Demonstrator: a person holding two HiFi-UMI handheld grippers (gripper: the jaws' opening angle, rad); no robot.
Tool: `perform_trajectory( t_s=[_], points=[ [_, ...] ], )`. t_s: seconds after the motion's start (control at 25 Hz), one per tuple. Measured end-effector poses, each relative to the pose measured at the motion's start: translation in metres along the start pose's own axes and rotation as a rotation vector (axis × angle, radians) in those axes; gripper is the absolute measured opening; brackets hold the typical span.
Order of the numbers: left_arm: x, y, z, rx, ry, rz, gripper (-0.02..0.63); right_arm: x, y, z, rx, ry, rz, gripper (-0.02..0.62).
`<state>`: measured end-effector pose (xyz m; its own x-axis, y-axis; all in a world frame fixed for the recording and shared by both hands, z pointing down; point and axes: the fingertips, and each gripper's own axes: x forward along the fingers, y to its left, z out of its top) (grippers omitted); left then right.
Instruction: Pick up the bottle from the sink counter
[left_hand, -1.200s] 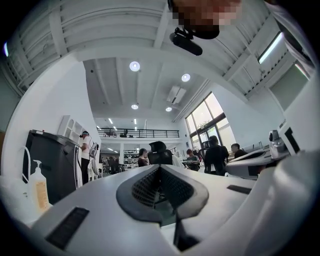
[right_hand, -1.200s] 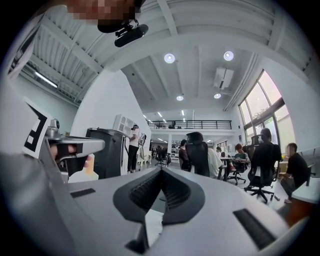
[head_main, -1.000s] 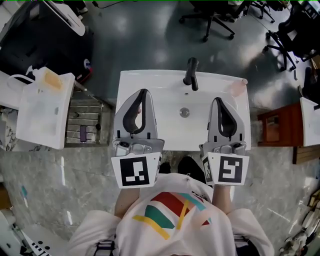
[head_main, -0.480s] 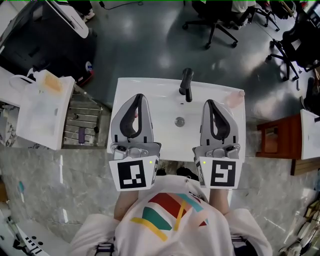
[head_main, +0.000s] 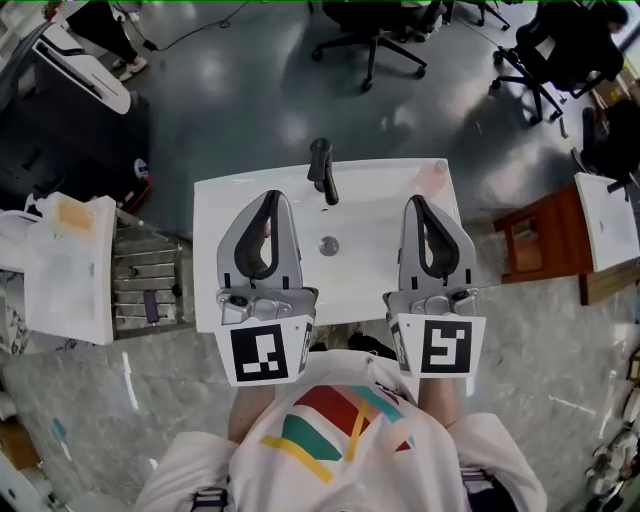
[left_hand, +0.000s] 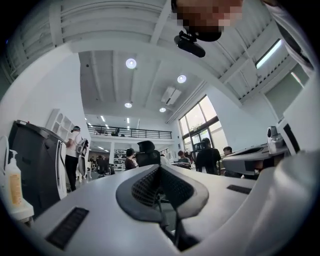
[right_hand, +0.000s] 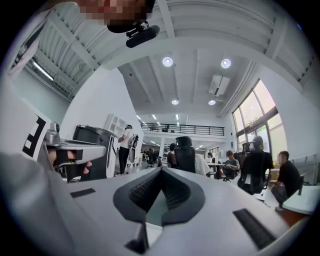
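A small pale pink bottle (head_main: 434, 177) stands on the back right corner of the white sink counter (head_main: 215, 200). My left gripper (head_main: 270, 196) hovers over the left half of the basin, shut with nothing between its jaws. My right gripper (head_main: 413, 202) is over the right half, also shut and empty, its tips a short way in front of the bottle and apart from it. Both the left gripper view and the right gripper view look level across the room, so there my left gripper (left_hand: 159, 168) and right gripper (right_hand: 161, 171) show closed jaws but no pink bottle.
A black faucet (head_main: 322, 170) rises at the back middle of the sink, with the drain (head_main: 329, 245) below it. A white cabinet (head_main: 60, 270) carrying a pump bottle (left_hand: 12, 181) stands left, a brown wooden stand (head_main: 525, 245) right, and office chairs (head_main: 370, 40) beyond.
Both grippers have drifted to the right across the sink, so the right one is closer to the pink bottle. Their jaws stayed shut throughout.
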<state>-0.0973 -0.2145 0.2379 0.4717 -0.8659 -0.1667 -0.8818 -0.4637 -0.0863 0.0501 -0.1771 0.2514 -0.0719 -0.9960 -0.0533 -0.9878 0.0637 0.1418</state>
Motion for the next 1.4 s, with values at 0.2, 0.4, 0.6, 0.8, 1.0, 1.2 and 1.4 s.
perform_trajectory(
  t_s=[0.2,0.4,0.6,0.8,1.0,1.2,1.4],
  points=[
    [0.023,-0.045,-0.001,-0.024,-0.014,-0.153,0.018,-0.025,-0.040,-0.001,-0.017,0.006,-0.146,0.012],
    [0.035,-0.097,0.006,-0.055,-0.041,-0.279,0.018,-0.060,-0.080,-0.002,-0.025,0.014,-0.281,0.012],
    [0.038,-0.131,0.012,-0.093,-0.050,-0.367,0.018,-0.089,-0.101,-0.002,-0.031,0.024,-0.380,0.012],
    [0.038,-0.150,0.014,-0.081,-0.062,-0.418,0.018,-0.106,-0.113,0.000,-0.038,0.023,-0.433,0.012],
    [0.038,-0.157,0.013,-0.094,-0.048,-0.417,0.018,-0.110,-0.118,0.002,-0.079,0.024,-0.454,0.012],
    [0.050,-0.163,0.001,-0.101,-0.009,-0.438,0.020,-0.099,-0.116,-0.002,-0.071,0.034,-0.440,0.012],
    [0.075,-0.176,-0.010,-0.094,0.016,-0.475,0.089,-0.090,-0.120,-0.015,-0.052,0.053,-0.421,0.012]
  ],
)
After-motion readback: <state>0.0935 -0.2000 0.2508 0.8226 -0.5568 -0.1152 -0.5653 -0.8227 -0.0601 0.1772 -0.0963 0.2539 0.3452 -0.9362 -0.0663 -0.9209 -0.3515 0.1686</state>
